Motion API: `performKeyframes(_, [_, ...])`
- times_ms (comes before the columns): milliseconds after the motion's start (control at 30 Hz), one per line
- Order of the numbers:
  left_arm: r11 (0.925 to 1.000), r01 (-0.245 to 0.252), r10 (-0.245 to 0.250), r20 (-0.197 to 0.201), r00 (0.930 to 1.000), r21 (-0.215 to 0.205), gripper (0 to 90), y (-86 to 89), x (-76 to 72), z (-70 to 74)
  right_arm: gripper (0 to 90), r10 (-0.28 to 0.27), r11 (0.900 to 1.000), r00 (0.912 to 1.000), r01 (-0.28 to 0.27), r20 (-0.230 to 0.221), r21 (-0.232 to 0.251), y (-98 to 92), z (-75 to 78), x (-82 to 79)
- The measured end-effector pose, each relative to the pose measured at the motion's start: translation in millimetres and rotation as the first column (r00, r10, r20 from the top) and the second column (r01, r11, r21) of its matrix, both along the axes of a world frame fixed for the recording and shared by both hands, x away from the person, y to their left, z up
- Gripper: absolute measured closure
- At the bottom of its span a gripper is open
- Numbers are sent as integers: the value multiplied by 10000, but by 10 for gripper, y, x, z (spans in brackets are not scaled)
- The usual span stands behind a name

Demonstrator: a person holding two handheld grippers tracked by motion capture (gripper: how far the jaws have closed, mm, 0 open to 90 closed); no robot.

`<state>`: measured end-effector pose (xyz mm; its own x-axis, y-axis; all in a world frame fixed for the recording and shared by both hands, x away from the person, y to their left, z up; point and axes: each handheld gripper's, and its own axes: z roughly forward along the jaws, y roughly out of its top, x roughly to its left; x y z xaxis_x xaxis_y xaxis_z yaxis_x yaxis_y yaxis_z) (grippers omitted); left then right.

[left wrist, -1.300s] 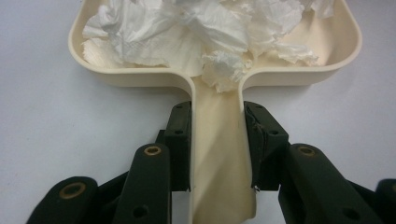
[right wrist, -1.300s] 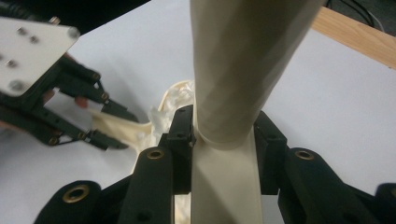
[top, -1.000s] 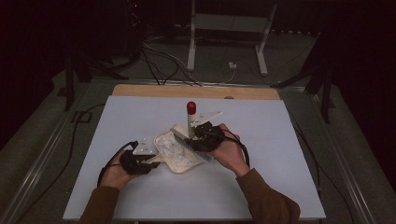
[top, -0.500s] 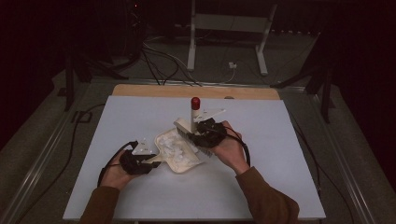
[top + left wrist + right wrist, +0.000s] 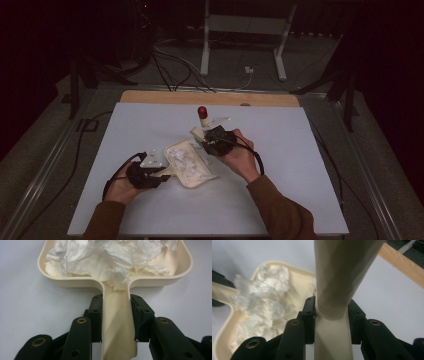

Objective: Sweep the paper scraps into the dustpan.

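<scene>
High view puts the cream dustpan (image 5: 190, 164), already heaped with white paper scraps (image 5: 187, 161), mid-surface, its handle clenched in the left tool (image 5: 159, 174), while the right tool (image 5: 204, 141) grips the brush (image 5: 202, 124); emptying seemingly remains.

Dark room, grey floor (image 5: 165, 75), white table (image 5: 300, 165)

White table top (image 5: 310, 165); wooden strip (image 5: 165, 97) along far edge; metal stand (image 5: 240, 30) behind, cables (image 5: 170, 60) on floor.

Cream dustpan (image 5: 189, 165), white crumpled paper (image 5: 112, 257), red-capped cream brush handle (image 5: 202, 116).
</scene>
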<state>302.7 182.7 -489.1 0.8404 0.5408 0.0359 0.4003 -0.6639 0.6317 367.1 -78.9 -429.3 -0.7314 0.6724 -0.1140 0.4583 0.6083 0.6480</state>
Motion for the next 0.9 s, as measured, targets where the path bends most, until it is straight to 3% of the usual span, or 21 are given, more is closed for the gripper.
performKeyframes(333, [10000,74,-74,8,10000,53,666,14,-25,28,664,733,9933,9972,-744,-156,-881,-38,-3,-69])
performKeyframes(533, [9995,178,-178,3,9998,273,666,47,-75,76,664,814,9926,9965,-827,-180,-884,-25,-36,-61])
performKeyframes(733, [9995,160,-156,-137,9998,288,666,92,-74,76,663,-158,9991,9993,144,338,396,-126,63,-37])
performKeyframes(900, [9991,203,-193,-286,9994,360,665,89,-76,53,663,-1123,9912,9923,1081,530,766,-156,-14,70])
